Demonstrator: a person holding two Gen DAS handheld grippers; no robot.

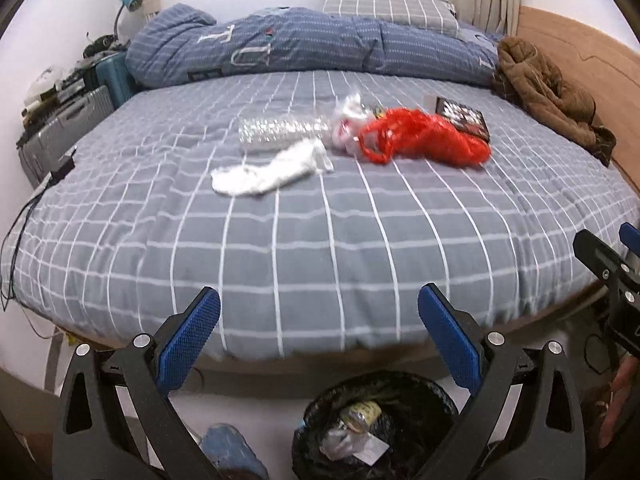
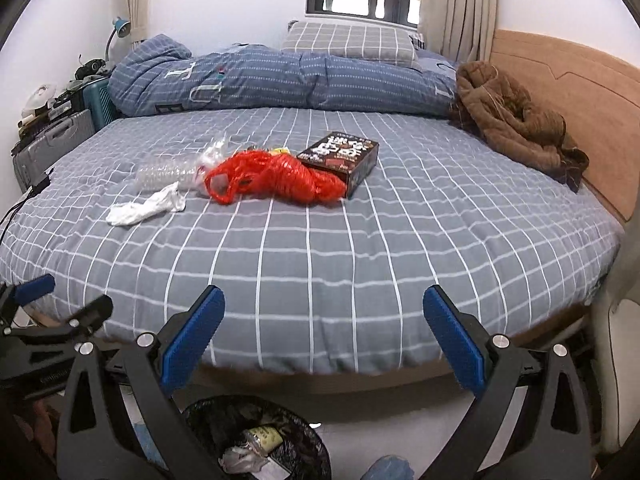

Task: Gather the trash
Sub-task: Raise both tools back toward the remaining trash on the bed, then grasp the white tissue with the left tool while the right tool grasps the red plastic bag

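Trash lies in the middle of the grey checked bed (image 1: 320, 240) (image 2: 320, 260): a clear plastic bottle (image 1: 280, 130) (image 2: 164, 174), a white crumpled wrapper (image 1: 268, 172) (image 2: 144, 206), a red plastic bag (image 1: 424, 136) (image 2: 280, 178) and a dark printed box (image 1: 462, 118) (image 2: 342, 160). A black mesh trash bin (image 1: 376, 428) (image 2: 256, 440) with some rubbish stands on the floor at the bed's foot. My left gripper (image 1: 320, 320) is open and empty above the bin. My right gripper (image 2: 324, 320) is open and empty over the bed's near edge.
A rolled blue duvet (image 1: 312, 48) and a pillow (image 1: 388, 6) lie at the bed's far side. A brown jacket (image 1: 548, 92) lies by the wooden headboard (image 2: 580, 92) on the right. Suitcases (image 1: 68, 120) and clutter stand left of the bed.
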